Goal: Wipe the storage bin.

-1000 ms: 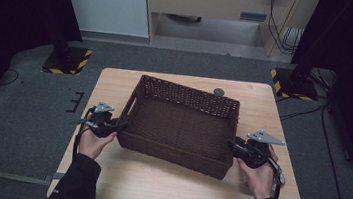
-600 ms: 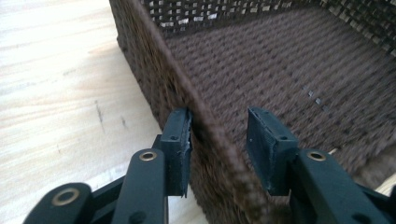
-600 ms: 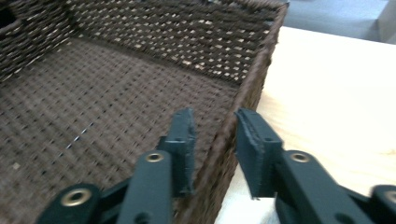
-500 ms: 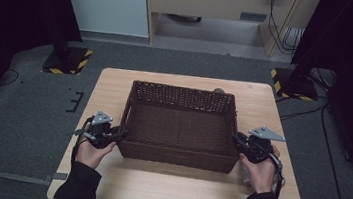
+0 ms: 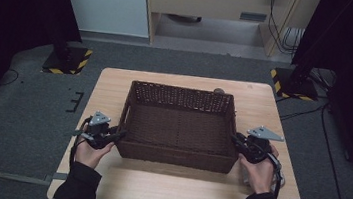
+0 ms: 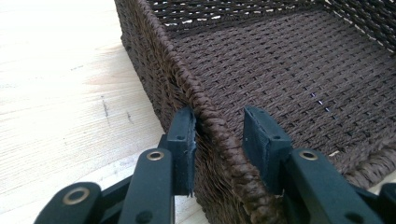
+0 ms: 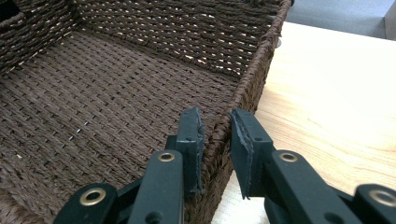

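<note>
Grey carpet surrounds a pale wooden table (image 5: 174,190) where a person, sleeves entering from the near edge, works a pair of hand-held tongs on a dark woven basket (image 5: 179,130). Between the two tools the basket stands flat on the tabletop, its sides square to the table's edges, with nothing inside it. At the basket's left wall, near the front corner, the left gripper (image 5: 119,134) straddles the braided rim: in the left gripper view its outer pad (image 6: 185,135) lies against the outside of the wall, while the inner pad (image 6: 261,137) stands a little apart from the rim over the woven floor, so whether the wall is truly pinched cannot be told. Its jaws have just been closing with the rim between them. On the opposite wall the right gripper (image 5: 235,139) also has its jaws astride the rim, and these too have just been closing on it; the right gripper view shows the inner pad (image 7: 191,135) pressed to the weave and the outer pad (image 7: 243,140) just beside the wall's outer face, clamping the rim. A hand (image 5: 92,151) grips the left tool and another hand (image 5: 259,170) grips the right one, each just behind its gripper. Beyond the basket's far right corner a small round object (image 5: 219,90) rests on the tabletop
</note>
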A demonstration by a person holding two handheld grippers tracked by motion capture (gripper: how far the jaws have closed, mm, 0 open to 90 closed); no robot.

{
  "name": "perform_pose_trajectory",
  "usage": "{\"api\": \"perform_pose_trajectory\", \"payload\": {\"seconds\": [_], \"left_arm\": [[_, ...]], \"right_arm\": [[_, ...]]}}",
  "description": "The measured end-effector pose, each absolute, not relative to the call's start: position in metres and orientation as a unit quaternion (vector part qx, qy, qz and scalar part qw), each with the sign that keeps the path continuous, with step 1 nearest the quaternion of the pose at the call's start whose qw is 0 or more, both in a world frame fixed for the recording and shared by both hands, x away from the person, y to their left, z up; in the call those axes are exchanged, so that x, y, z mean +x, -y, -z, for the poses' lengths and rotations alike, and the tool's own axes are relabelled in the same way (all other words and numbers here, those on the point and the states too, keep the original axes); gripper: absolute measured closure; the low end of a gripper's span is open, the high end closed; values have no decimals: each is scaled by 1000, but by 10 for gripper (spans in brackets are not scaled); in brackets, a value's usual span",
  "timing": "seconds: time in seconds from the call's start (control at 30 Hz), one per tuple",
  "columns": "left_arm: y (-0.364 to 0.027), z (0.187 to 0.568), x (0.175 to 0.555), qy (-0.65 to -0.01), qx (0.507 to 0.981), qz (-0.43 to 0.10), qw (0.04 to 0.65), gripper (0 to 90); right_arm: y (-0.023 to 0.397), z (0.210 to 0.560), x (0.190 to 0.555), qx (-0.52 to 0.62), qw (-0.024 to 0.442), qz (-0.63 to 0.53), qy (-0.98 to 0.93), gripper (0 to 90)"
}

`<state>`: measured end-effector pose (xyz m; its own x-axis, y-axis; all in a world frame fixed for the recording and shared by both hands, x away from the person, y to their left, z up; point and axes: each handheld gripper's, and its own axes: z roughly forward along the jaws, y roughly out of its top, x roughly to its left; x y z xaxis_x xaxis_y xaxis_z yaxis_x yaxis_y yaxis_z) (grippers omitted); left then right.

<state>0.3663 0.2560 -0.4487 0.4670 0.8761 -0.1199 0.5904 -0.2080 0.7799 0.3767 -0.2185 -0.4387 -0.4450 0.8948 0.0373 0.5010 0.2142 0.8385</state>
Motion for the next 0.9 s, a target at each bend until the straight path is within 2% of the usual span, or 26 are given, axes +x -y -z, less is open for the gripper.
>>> {"api": "perform_pose_trajectory", "payload": {"seconds": [0.3, 0.37, 0.43, 0.67, 0.9], "left_arm": [[-254, 448, 364, -482, 760, -179, 399, 628], [-255, 447, 363, -478, 758, -183, 403, 602], [-257, 442, 360, -477, 754, -181, 414, 554], [-279, 415, 341, -473, 728, -223, 443, 409], [-311, 432, 327, -498, 718, -245, 420, 284]], "right_arm": [[221, 440, 382, 469, 232, -422, -740, 729], [222, 438, 380, 468, 234, -432, -734, 641], [225, 433, 375, 465, 240, -451, -723, 606], [251, 413, 359, 464, 262, -489, -691, 432], [288, 422, 342, 494, 288, -459, -680, 288]]}}
